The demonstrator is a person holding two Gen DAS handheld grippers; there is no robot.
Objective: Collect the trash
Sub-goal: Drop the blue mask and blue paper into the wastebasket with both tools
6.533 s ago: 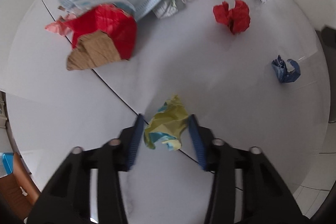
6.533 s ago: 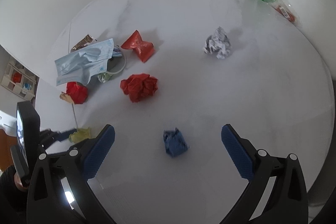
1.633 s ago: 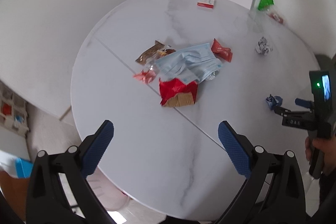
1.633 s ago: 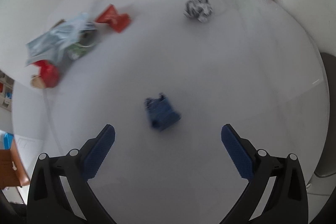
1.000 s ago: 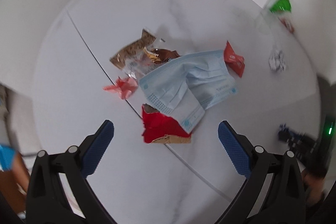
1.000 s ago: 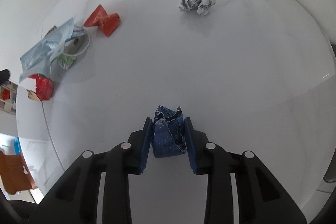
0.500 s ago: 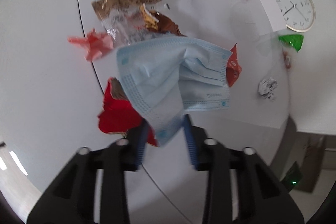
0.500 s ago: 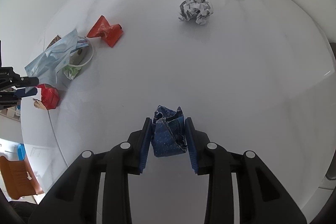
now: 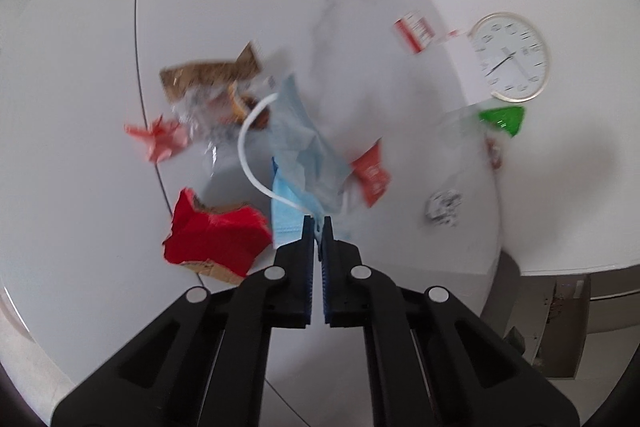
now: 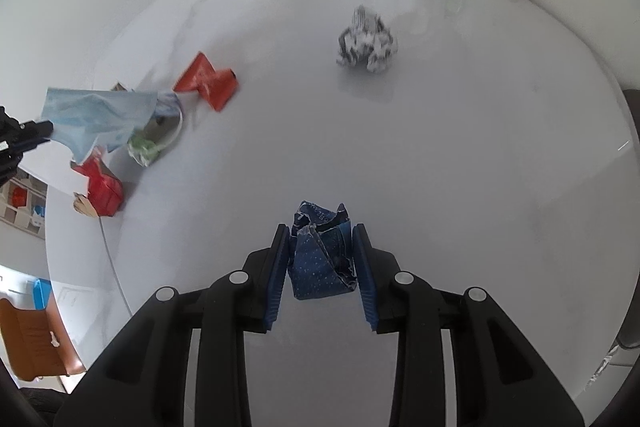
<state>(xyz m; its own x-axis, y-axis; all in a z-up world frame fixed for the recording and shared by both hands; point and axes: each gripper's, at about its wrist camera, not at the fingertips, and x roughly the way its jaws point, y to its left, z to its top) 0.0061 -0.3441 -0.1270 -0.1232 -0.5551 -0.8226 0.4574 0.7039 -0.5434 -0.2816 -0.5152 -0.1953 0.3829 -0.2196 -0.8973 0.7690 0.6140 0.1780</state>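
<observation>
1. The left gripper [image 9: 317, 223] is pressed almost together on a corner of the blue face mask [image 9: 298, 155]. The mask hangs forward from the tips, its long axis running away from the gripper, and its white ear loop [image 9: 250, 151] curls out to the left.
2. The right gripper [image 10: 322, 233] pinches the crumpled dark blue wrapper [image 10: 322, 255] squarely between its pads, just above the tabletop [image 10: 460, 147].
3. Just left of the left gripper lies the red wrapper with brown backing [image 9: 214, 237]. The orange-red packet [image 9: 370, 173] sits just right of the mask, and the crumpled grey paper [image 9: 442, 207] farther right.
4. From the right gripper, that grey paper [image 10: 366, 45] lies straight ahead, well apart, so the right gripper is probably the nearer for it.
5. Half a second ago the mask lay spread over the pile; now it is lifted and bunched. At 1.6 s ago both grippers were spread wide and held nothing.
</observation>
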